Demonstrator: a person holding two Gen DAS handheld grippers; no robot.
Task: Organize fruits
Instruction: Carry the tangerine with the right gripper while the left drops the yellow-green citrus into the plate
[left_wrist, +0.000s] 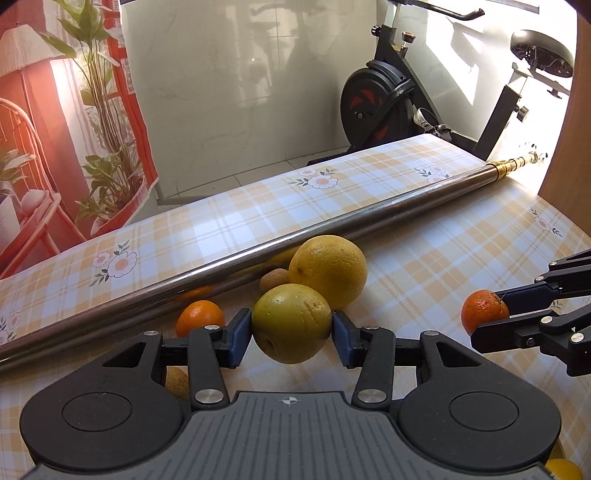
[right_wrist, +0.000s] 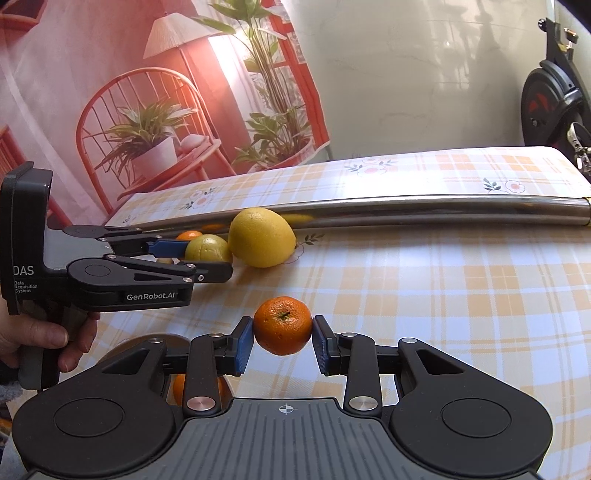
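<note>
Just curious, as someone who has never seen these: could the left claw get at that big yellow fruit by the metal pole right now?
Probably not yet. The left claw is shut on a green fruit, which sits directly in front of the big yellow fruit.

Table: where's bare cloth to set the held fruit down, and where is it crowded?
Free: the checked tablecloth right of the large yellow citrus, in front of the metal pole; also the strip behind the pole. Crowded: the fruit cluster against the pole around the left gripper.
</note>
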